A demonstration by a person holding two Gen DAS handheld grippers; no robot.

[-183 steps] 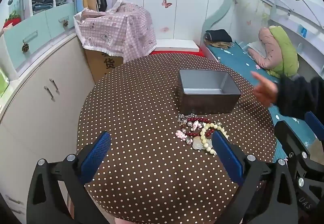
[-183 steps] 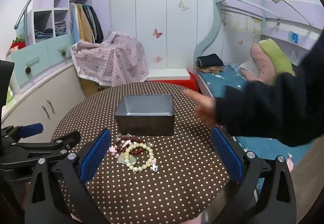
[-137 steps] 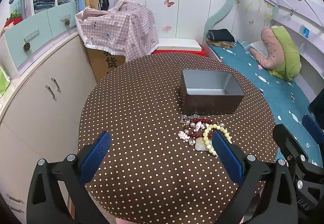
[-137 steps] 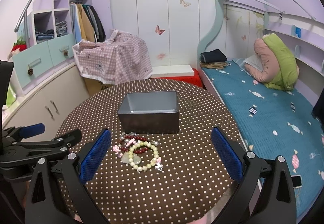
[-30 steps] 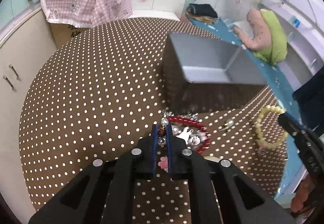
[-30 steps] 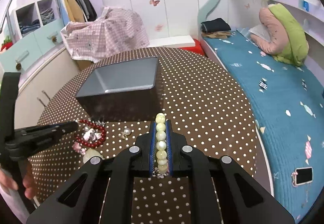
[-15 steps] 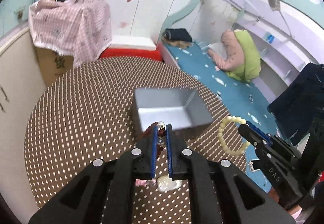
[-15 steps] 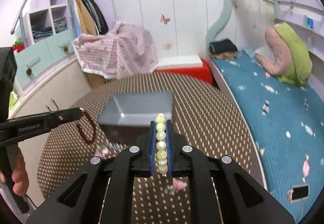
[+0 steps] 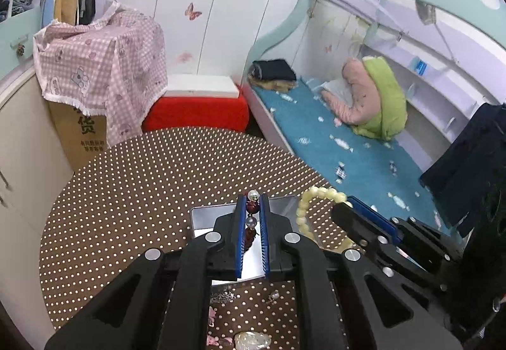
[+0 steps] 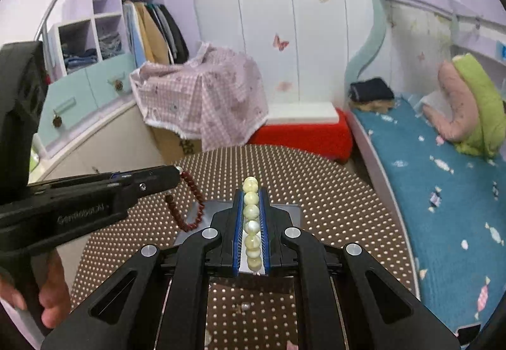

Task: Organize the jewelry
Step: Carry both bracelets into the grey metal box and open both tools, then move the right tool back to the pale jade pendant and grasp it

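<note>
My left gripper [image 9: 252, 201] is shut on a dark red bead bracelet [image 9: 251, 207], which hangs as a loop [image 10: 186, 207] below its tip in the right wrist view. My right gripper [image 10: 251, 191] is shut on a pale yellow bead bracelet [image 10: 251, 214]; in the left wrist view its loop [image 9: 311, 201] dangles from the right gripper's tip. Both are raised above the grey metal box [image 9: 202, 220], open at the top, on the brown dotted round table [image 9: 142, 179]. The box [image 10: 291, 210] is mostly hidden behind the fingers.
Loose pieces lie on the cloth in front of the box: a pale stone pendant [image 9: 251, 340], small pink charms [image 9: 211, 315] and a pearl earring [image 10: 243, 306]. A hand [image 10: 53, 296] holds the left gripper's handle. A bed [image 9: 348, 141] runs along the right, cabinets on the left.
Both grippers have risen from the table with their bracelets, which now hang free over the box. The views have tilted up, so the box sits lower and more of the room shows.
</note>
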